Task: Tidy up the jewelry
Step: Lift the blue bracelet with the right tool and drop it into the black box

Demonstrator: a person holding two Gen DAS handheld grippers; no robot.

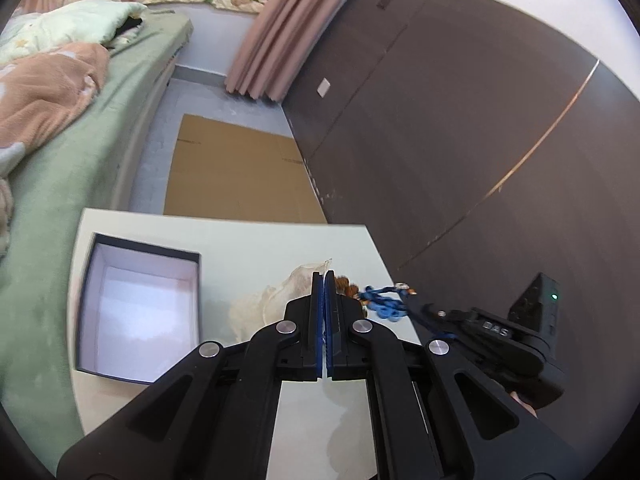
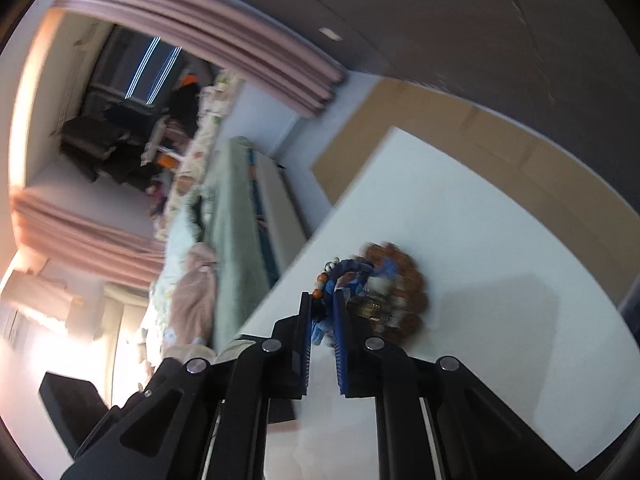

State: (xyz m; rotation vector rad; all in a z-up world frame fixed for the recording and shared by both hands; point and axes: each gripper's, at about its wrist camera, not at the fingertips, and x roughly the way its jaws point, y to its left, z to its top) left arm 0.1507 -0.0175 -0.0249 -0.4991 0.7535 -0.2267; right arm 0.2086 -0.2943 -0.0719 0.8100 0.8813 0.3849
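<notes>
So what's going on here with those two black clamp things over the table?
A person is sorting jewelry on a white table using a pair of hand-held tongs. The right tongs are closed on a blue corded piece, just beside a brown bead bracelet. The left tongs are shut, seemingly pinching a thin clear plastic bag. An open, empty box waits at the left of the table.

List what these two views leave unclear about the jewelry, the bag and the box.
- Blue cord bracelet: right wrist view is motion-blurred; beads indistinct.
- Brown bead bracelet: blurred, partly behind the right gripper.
- Clear plastic bag: left wrist view, the shut left gripper covers its edge; contents unreadable.
- Open box: near inside wall hidden by its rim.
</notes>
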